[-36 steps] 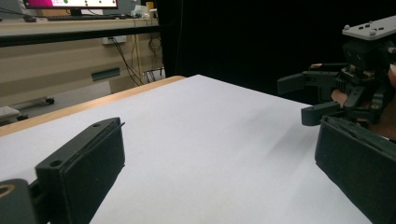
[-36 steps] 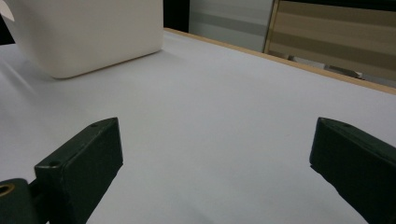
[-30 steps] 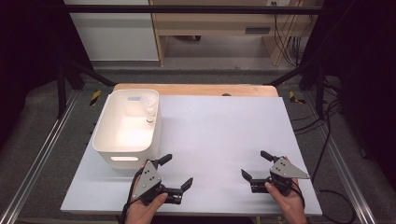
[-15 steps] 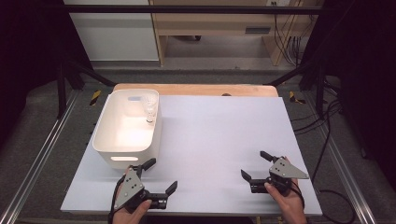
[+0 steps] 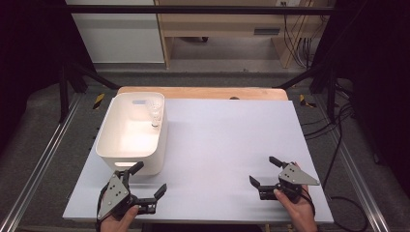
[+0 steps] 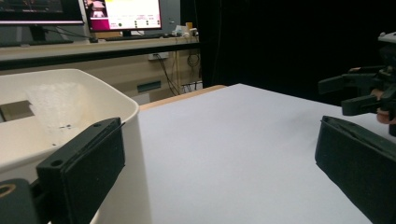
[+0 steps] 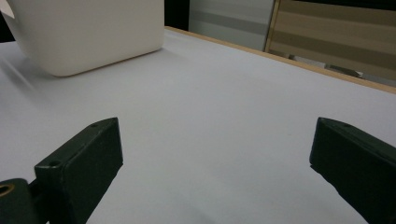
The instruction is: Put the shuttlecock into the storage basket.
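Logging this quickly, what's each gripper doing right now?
Left gripper: open, holding nothing, beside the white bin.
Right gripper: open, holding nothing.

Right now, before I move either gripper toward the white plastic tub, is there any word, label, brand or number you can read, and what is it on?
None can be read.
Two computer monitors behind the table show coloured windows, their text too blurred to read.
White plastic tub: no print visible.
Clear plastic item inside the tub: no legible marking.
Pale table top: no marking.
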Motion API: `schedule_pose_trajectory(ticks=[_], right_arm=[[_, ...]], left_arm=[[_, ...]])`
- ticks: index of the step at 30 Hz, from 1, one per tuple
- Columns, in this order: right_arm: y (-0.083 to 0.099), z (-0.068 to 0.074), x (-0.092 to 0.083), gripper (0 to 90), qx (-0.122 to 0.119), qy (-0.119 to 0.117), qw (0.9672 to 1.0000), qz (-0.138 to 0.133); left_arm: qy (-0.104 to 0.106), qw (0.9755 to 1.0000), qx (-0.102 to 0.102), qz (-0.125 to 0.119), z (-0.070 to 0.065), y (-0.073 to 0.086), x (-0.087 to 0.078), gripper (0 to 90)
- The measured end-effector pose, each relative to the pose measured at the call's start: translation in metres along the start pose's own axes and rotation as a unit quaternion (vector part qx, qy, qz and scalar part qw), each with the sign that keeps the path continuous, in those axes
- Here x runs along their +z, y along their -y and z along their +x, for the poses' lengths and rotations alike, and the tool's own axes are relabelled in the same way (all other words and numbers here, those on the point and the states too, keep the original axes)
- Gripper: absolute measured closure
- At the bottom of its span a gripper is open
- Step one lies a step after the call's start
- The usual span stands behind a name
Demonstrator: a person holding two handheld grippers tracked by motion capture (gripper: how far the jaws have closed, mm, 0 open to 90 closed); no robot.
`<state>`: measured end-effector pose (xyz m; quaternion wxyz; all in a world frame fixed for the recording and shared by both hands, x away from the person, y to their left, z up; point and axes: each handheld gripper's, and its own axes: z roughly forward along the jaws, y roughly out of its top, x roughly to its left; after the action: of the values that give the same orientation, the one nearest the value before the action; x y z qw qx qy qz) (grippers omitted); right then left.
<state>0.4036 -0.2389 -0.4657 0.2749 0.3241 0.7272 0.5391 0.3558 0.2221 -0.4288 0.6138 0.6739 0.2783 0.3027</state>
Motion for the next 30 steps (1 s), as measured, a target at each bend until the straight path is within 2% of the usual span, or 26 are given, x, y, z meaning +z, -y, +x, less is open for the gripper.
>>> schedule_pose_trajectory(ticks=[3, 6, 11, 14, 19, 30], right_arm=[[0.000, 0.000, 0.000, 2.6, 0.000, 0.000, 1.0000, 0.000], [0.000, 0.000, 0.000, 2.6, 0.000, 0.000, 1.0000, 0.001], [0.000, 0.000, 0.001, 2.6, -0.001, -0.001, 1.0000, 0.002], [0.000, 0.001, 0.001, 2.7, -0.002, -0.003, 1.0000, 0.002], [0.000, 0.001, 0.001, 2.7, -0.001, -0.002, 1.0000, 0.003], [0.001, 0.000, 0.000, 2.7, -0.003, 0.000, 1.0000, 0.004]], left_arm=[[-0.005, 1.0000, -0.002, -0.004, 0.004, 0.003, -0.003, 1.5], [0.001, 1.0000, 0.009, 0.004, 0.007, 0.008, -0.004, 1.7], [0.001, 1.0000, 0.000, -0.002, 0.013, 0.015, -0.007, 2.0], [-0.001, 1.0000, 0.009, -0.003, 0.016, 0.015, -0.009, 2.0], [-0.004, 0.9998, 0.012, -0.015, 0.021, 0.015, -0.013, 2.0], [-0.013, 0.9996, 0.010, -0.024, 0.031, 0.017, -0.021, 1.9]])
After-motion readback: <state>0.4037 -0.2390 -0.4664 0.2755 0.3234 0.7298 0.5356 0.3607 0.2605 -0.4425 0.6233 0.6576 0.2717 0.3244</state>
